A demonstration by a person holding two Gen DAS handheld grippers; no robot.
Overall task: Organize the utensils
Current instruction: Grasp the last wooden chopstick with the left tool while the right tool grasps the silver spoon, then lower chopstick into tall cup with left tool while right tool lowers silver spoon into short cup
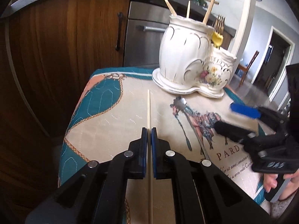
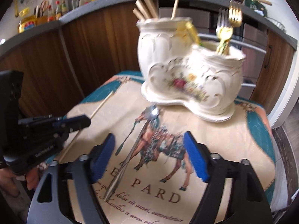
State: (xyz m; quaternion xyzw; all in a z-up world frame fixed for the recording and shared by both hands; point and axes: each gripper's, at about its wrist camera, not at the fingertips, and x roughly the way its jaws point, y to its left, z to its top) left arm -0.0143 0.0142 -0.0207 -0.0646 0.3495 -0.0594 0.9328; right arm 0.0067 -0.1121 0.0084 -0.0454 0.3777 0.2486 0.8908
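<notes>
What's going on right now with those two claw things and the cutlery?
Left gripper shut on chopstick. Right gripper open above spoon lying on cloth. Holder ahead, path unobstructed.

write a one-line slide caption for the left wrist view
Left gripper shut on chopstick before the ceramic utensil holder.

A quilted cloth (image 2: 214, 130) printed with a horse and the word "PARD" covers the small table. A white ceramic utensil holder (image 1: 188, 59) stands at its far end, ahead of both grippers. A silver spoon (image 2: 129, 153) lies on the horse print between the right gripper's (image 2: 149, 160) fingers. A wooden chopstick (image 1: 149, 108) lies lengthwise between the left gripper's (image 1: 149, 136) pads.
</notes>
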